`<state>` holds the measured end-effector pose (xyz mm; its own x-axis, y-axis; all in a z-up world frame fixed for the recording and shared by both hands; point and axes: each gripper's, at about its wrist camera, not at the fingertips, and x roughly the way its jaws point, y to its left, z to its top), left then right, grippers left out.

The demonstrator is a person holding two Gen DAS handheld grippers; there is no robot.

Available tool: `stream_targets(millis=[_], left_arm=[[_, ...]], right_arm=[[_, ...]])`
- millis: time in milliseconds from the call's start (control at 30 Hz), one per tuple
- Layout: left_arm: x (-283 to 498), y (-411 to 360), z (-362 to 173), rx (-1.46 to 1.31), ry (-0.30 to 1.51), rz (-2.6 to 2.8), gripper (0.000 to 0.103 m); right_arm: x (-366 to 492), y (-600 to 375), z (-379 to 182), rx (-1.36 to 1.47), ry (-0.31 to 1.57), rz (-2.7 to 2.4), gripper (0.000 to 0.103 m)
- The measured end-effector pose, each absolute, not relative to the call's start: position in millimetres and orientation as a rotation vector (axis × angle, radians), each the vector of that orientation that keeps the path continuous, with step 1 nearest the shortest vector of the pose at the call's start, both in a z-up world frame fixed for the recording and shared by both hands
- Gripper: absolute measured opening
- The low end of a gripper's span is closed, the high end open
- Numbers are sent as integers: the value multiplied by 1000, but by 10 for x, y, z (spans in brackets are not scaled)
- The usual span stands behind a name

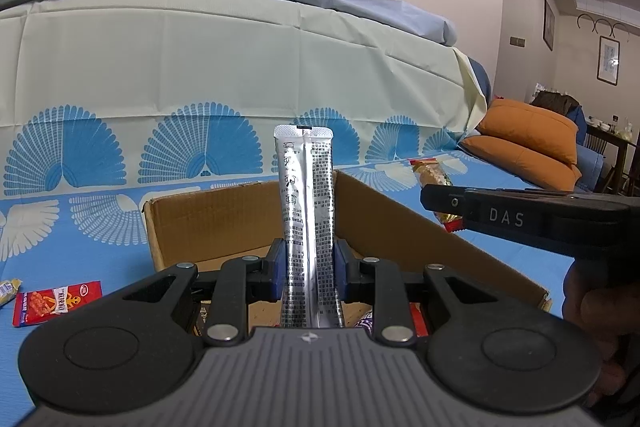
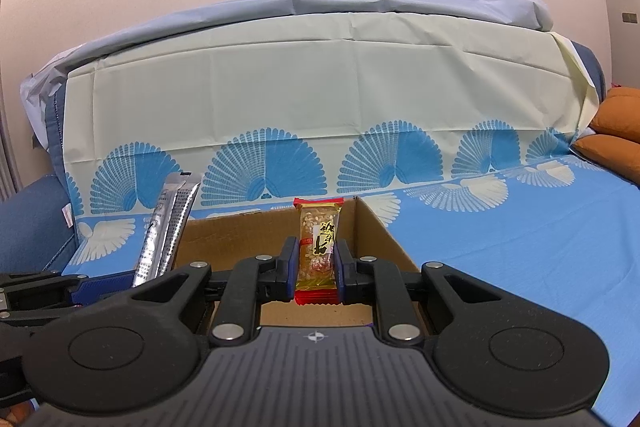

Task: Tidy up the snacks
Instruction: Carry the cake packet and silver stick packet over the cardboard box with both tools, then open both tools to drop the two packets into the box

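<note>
The left gripper [image 1: 308,269] pinches a tall silver foil stick sachet [image 1: 307,211] over the brown cardboard box [image 1: 384,223]; at three o'clock, the right gripper [image 2: 316,269] pinches a red-ended clear-wrapped peanut bar [image 2: 318,247].

A home living room, it seems: a sofa [image 1: 240,67] draped in a fan-patterned blue cloth [image 2: 520,235], orange cushions [image 1: 528,143] at its end, framed pictures [image 1: 608,61] on the wall, and what may be a dining table [image 1: 608,139] beyond
</note>
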<state>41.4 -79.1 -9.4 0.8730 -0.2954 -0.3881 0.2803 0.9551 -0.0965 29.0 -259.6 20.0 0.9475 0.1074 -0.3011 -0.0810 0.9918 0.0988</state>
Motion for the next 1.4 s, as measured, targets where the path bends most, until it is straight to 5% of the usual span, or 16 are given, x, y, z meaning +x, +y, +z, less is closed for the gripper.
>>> stream_targets(millis=[467, 533, 600, 633, 1267, 1333, 1400], left_arm=[[436, -778, -86, -62, 422, -312, 29], [445, -771, -93, -70, 426, -309, 40], [445, -754, -80, -74, 416, -296, 55], [442, -737, -73, -79, 410, -290, 56], [215, 175, 31, -25, 408, -107, 55], [279, 381, 1, -30, 463, -115, 42], [394, 567, -62, 6, 531, -79, 6]], right_arm=[[331, -2617, 202, 86, 327, 83, 19], [351, -2624, 199, 92, 335, 62, 21], [381, -2645, 179, 101, 359, 29, 55], [385, -2666, 167, 115, 369, 13, 59], [419, -2170, 284, 174, 346, 90, 63], [407, -2047, 298, 169, 341, 117, 63], [396, -1916, 304, 171, 344, 142, 61]])
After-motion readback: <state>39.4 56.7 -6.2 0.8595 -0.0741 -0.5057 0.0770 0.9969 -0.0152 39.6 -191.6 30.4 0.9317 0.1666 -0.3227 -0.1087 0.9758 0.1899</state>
